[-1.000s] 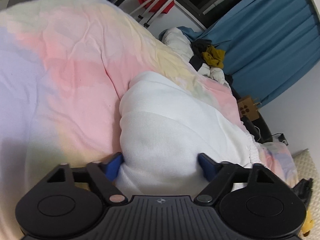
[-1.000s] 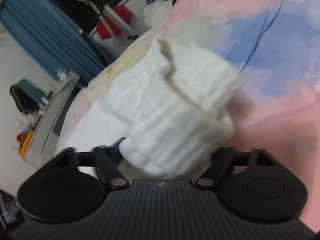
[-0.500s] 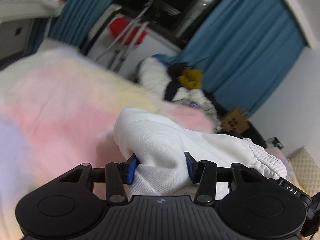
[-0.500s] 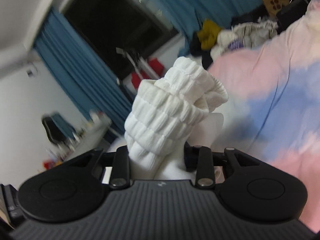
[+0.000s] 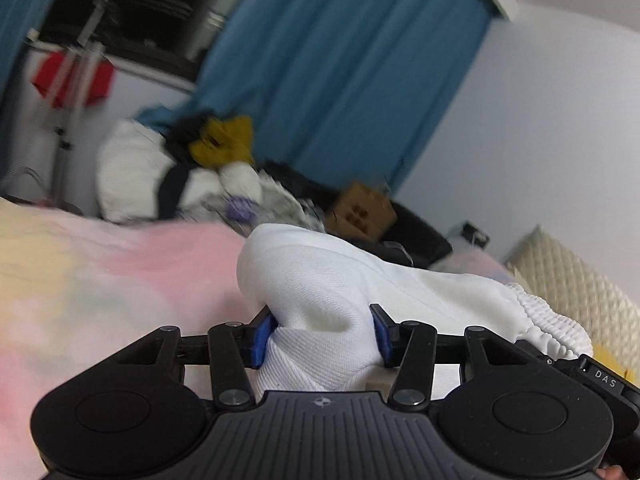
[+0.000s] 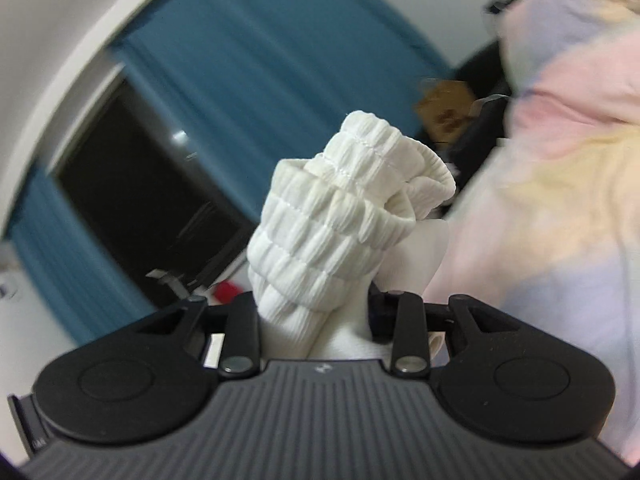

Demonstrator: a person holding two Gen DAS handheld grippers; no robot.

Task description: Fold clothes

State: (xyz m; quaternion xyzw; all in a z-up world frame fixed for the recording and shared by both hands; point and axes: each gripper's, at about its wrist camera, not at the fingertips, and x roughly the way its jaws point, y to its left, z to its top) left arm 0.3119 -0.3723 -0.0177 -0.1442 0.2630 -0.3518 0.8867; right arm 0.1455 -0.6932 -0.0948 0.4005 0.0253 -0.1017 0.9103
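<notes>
A white garment (image 5: pixel 340 280) with a ribbed elastic band (image 6: pixel 344 208) is held up off the pastel bedspread (image 5: pixel 100 280). My left gripper (image 5: pixel 322 338) is shut on a bunched fold of its smooth white cloth. My right gripper (image 6: pixel 314 316) is shut on the ribbed band, which stands up in a thick roll above the fingers. The band's far end (image 5: pixel 552 324) shows at the right of the left wrist view, beside the other gripper's black body. The garment's lower part is hidden below both grippers.
A pile of white, black and yellow clothes (image 5: pixel 192 176) lies at the bed's far end. Behind it hang blue curtains (image 5: pixel 340 72) beside a dark window. A cardboard box (image 5: pixel 360 212) and a cream quilted headboard (image 5: pixel 580 280) stand at right. A red item (image 5: pixel 68 76) hangs on a rack.
Both grippers closed on the white garment and lifted it off the bed. Both views tilted up from the bedspread toward the curtains and window.
</notes>
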